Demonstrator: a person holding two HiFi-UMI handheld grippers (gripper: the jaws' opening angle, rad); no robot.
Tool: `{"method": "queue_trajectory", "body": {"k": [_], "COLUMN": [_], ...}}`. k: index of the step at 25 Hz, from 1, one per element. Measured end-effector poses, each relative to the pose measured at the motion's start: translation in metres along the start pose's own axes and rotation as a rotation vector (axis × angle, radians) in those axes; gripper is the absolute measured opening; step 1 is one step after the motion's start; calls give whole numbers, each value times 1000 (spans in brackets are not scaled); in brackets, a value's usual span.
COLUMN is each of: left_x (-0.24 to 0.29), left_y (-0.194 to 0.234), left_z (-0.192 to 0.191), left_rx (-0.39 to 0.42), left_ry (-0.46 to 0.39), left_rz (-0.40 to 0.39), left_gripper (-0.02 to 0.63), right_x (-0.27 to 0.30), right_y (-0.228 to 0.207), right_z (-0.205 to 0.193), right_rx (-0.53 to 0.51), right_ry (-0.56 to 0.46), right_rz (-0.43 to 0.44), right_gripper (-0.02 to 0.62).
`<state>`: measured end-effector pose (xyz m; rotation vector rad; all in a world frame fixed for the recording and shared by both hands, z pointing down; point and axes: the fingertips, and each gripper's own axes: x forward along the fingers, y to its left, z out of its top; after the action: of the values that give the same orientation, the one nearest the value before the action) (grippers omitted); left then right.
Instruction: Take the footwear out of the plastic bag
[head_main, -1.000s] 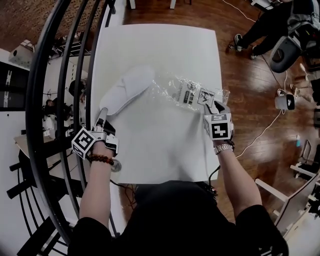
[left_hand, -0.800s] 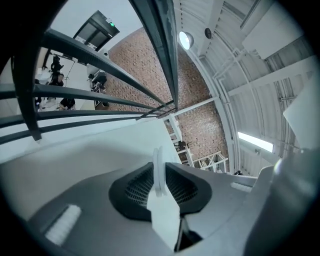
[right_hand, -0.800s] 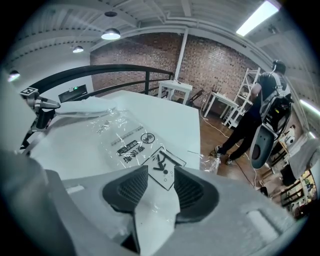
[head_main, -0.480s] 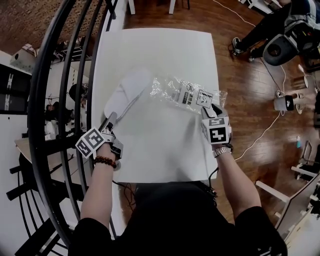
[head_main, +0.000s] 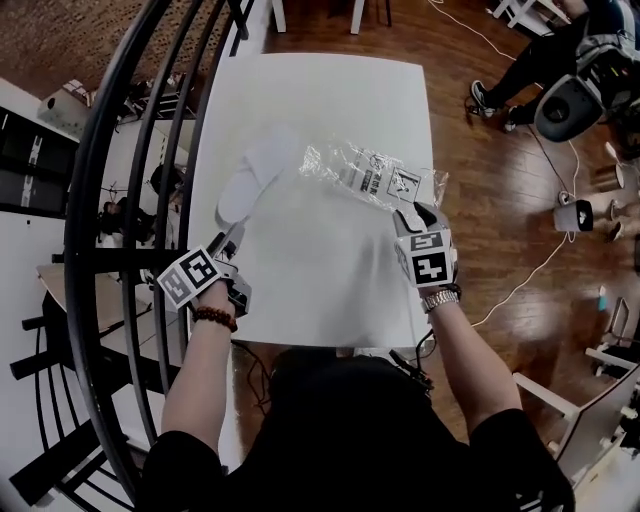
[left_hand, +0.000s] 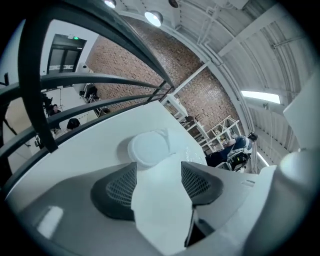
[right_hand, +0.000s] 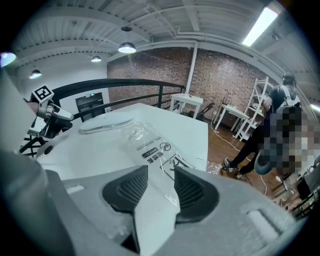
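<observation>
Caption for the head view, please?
Left gripper, jaws just opened and empty, near the slipper beside the bag; right gripper at the bag's edge.

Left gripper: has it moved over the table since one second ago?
Yes. The left gripper has drawn back from the white slipper toward the near edge of the table; its jaws have just been opening, the heel just ahead, unpressed.

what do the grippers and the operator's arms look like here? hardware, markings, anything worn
The left gripper and right gripper both have pale grey-white bodies, dark pads with a mesh texture, and a white cube of black square markers on top. A dark beaded bracelet sits on the left wrist, a metal-looking watch on the right. Black short sleeves.
</observation>
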<state>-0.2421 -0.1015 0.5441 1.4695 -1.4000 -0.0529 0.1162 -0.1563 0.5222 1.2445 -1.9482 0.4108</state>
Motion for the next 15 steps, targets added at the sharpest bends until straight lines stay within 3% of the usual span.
{"method": "queue_trajectory", "body": {"k": [11, 15], "left_x": [-59, -80], "left_y": [-104, -146], "left_z": [-70, -99], "left_rx": [221, 330], "left_ry": [-111, -136], "left_rz": [-83, -122], "left_gripper": [191, 107], "right_x": [-73, -106], "right_y": [30, 41], "right_z": [-11, -15], "right_rx": [-102, -148], "right_ry": [-162, -229], "right_rz": [121, 161], "right_gripper": [146, 143]}}
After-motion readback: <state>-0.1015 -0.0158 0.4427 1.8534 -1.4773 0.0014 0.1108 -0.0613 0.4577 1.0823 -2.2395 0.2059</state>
